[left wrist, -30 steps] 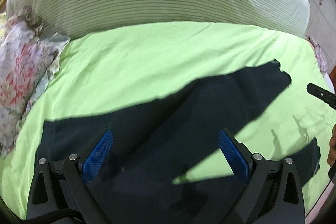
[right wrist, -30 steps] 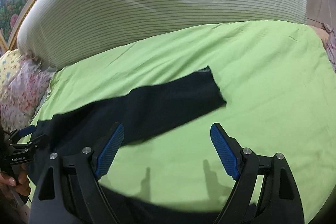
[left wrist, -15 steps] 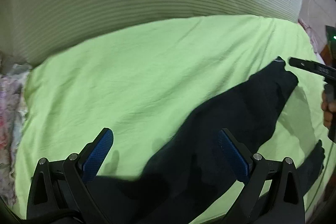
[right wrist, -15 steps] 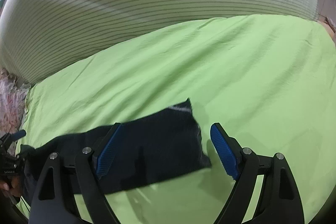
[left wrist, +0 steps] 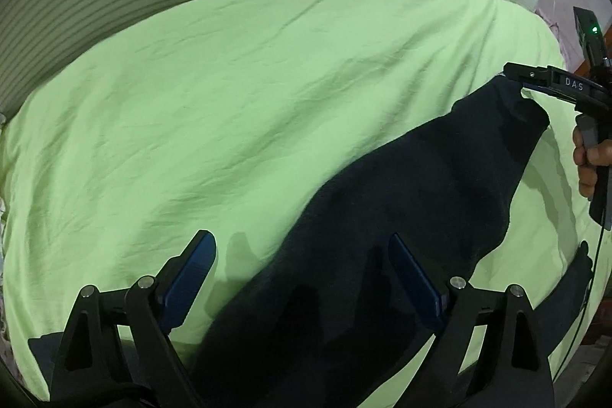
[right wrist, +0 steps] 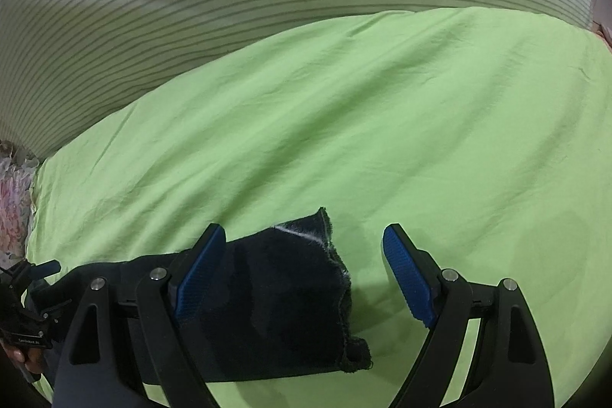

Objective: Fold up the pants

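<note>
Dark navy pants (left wrist: 401, 224) lie spread on a light green bed sheet (left wrist: 229, 102). In the left wrist view one leg runs from the bottom up to the right, and a second leg (left wrist: 570, 297) shows at the lower right edge. My left gripper (left wrist: 302, 278) is open just above the pants, its right finger over the cloth. My right gripper (right wrist: 302, 266) is open over the frayed hem of the far leg (right wrist: 283, 293). It also shows in the left wrist view (left wrist: 535, 81) at that hem's corner.
A striped white and grey pillow or bolster (right wrist: 267, 6) lies along the far side of the bed. A floral cloth (right wrist: 13, 201) sits at the left edge. The bed's right edge (left wrist: 596, 312) is near the second leg.
Both grippers have moved forward and lower toward the pants. The right gripper has come over the hem of the far leg. Both stay open.
</note>
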Available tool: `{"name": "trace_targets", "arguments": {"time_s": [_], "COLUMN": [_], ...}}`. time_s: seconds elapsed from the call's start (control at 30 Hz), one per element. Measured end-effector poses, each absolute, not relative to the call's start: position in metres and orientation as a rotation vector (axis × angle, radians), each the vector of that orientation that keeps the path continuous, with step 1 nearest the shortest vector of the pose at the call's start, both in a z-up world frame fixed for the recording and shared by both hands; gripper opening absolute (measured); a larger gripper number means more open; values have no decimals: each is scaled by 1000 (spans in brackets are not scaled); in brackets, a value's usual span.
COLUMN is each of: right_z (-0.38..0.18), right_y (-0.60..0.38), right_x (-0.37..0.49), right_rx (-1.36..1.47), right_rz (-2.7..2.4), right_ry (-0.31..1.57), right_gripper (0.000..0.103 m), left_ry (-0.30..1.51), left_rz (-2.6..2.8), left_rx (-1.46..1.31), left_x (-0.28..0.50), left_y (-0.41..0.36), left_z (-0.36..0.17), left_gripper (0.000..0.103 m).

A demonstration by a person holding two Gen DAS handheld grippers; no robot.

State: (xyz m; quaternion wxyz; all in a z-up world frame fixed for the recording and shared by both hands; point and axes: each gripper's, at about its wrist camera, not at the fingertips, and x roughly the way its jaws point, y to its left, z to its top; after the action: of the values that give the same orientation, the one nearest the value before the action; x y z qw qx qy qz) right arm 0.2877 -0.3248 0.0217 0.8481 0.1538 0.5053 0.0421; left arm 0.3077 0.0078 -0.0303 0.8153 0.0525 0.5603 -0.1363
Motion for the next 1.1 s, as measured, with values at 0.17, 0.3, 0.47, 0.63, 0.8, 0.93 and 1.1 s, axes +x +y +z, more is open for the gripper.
{"name": "trace_targets", "arguments": {"time_s": [0.17, 0.3, 0.47, 0.63, 0.8, 0.93, 1.1], "right_z": [12, 12, 35, 65, 87, 99, 107], "right_y": [-318, -318, -325, -339, -352, -350, -357], "right_x": [296, 296, 276, 238, 190, 153, 101], "right_rx": [306, 326, 356, 435, 507, 475, 423], "right_rz": [109, 121, 140, 168, 188, 183, 145], "right_ry": [1095, 1106, 1060, 1014, 977, 976, 990], "right_gripper": [70, 20, 9, 9, 8, 8, 7], "left_ry": [1221, 1244, 1216, 1183, 1147, 1119, 1100], "left_rz": [-317, -333, -372, -426, -468, -495, -516], "left_rx": [119, 115, 62, 52, 37, 32, 26], "left_x": [311, 313, 300, 270, 230, 196, 160], "left_y": [0, 1, 25, 32, 34, 24, 8], "left_z": [-40, -46, -29, -9, 5, 13, 23], "left_gripper": [65, 30, 8, 6, 5, 5, 5]}}
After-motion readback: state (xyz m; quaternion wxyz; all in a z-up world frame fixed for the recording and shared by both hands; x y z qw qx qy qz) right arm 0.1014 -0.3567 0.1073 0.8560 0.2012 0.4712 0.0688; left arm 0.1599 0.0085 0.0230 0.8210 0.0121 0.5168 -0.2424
